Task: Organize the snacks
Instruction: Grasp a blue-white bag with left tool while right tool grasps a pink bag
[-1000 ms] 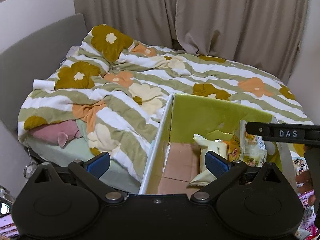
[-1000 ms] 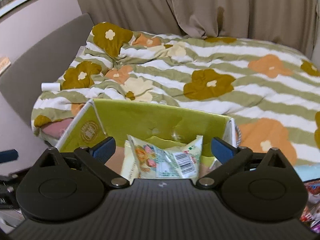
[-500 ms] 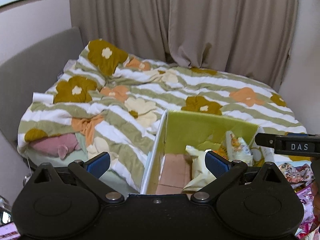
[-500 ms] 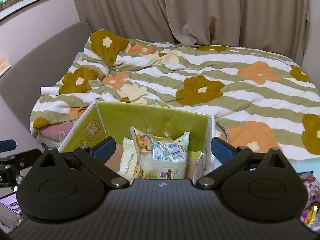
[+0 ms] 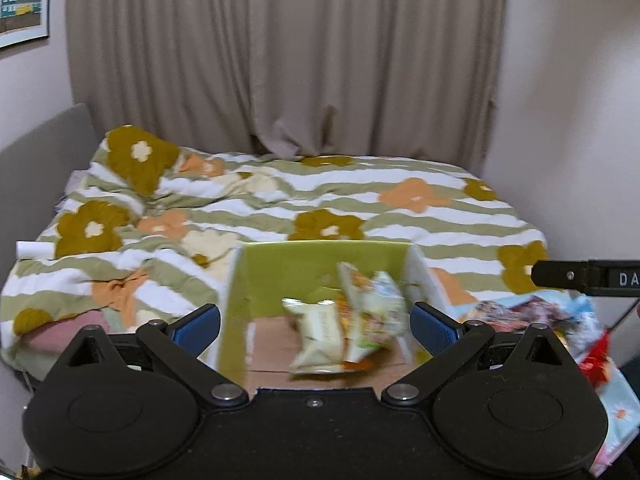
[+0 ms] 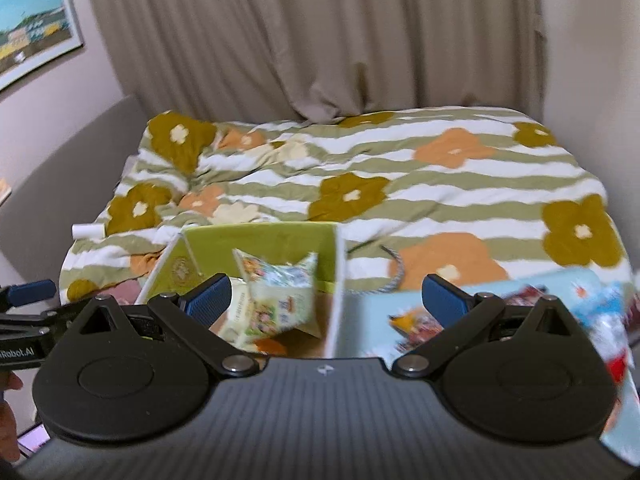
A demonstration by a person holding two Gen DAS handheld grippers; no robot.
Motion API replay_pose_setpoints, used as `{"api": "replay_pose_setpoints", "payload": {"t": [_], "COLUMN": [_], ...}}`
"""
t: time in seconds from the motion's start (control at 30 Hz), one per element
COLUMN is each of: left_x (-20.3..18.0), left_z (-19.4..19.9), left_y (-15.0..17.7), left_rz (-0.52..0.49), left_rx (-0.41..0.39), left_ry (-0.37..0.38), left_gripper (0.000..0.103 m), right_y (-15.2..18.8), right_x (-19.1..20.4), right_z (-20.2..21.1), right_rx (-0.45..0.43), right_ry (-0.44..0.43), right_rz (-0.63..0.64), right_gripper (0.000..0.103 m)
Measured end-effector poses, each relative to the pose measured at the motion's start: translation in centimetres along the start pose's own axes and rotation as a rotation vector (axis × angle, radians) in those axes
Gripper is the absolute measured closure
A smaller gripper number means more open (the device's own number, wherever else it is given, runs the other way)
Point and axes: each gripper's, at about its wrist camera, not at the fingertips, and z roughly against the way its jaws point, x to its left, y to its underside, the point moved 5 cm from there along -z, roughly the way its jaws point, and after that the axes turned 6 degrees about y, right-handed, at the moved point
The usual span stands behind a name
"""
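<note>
A green cardboard box (image 5: 280, 272) (image 6: 256, 240) with a brown floor stands at the foot of the bed. Inside it lean pale snack bags (image 5: 352, 320) (image 6: 276, 296), blurred in the left wrist view. My left gripper (image 5: 316, 324) is open in front of the box with nothing between its blue pads. My right gripper (image 6: 326, 298) is also open and empty, straddling the box's right wall. More loose snack packets (image 5: 532, 316) (image 6: 520, 312) lie on a light blue surface to the right of the box.
A bed with a flower-striped quilt (image 5: 280, 200) fills the space behind the box, beige curtains (image 5: 280, 60) behind it. A white roll (image 6: 88, 231) rests at the quilt's left edge. A grey cable (image 6: 394, 276) lies right of the box. A framed picture (image 6: 32, 48) hangs on the left wall.
Both grippers have pulled back and risen from the box, so it looks smaller and more curtain shows. The right gripper has shifted right, toward the loose packets. Both stay open.
</note>
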Motion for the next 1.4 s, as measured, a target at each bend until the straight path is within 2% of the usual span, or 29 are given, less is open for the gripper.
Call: {"api": "replay_pose_setpoints", "payload": {"t": [0.13,0.23,0.4,0.5,0.77,1.0,1.3,1.4], "left_x": [-4.1,-7.7,-13.2,-16.7,-22.8,-25.1,-25.7,-25.4], "left_z": [0.4,0.5,0.2,-0.5,-2.8,-5.8,-10.0,-10.9], "left_y": [1.1,2.6,5.2,6.9,12.1,15.8,19.1,20.0], "left_rz": [-0.019,-0.039,-0.011,-0.027,-0.03,-0.041,-0.041,-0.007], "left_rx": [0.009,0.038,0.086,0.122,0.203,0.242,0.297,0.33], "left_ry": [0.071,0.089,0.124,0.137,0.153,0.163,0.161,0.188], "left_gripper": [0.0,0.001,0.001,0.001,0.001,0.001,0.001,0.006], "right_y": [1.5,2.8,5.8,7.6,12.8,17.2,19.8,20.5], "right_x": [-4.0,-7.3,-13.3,-16.6,-23.6,-26.4,-26.5,-26.6], "right_z": [2.9,4.7,6.7,7.2,6.3,4.0,0.7,-0.1], "right_rx": [0.005,-0.001,0.038,0.065,0.176,0.265,0.321,0.339], "right_ry": [0.048,0.086,0.109,0.108,0.084,0.037,0.005,-0.026], "right_rz": [-0.014,-0.016,-0.028,-0.043,-0.109,-0.174,-0.174,-0.212], "right_gripper": [0.0,0.0,0.0,0.0,0.0,0.0,0.0,0.0]}}
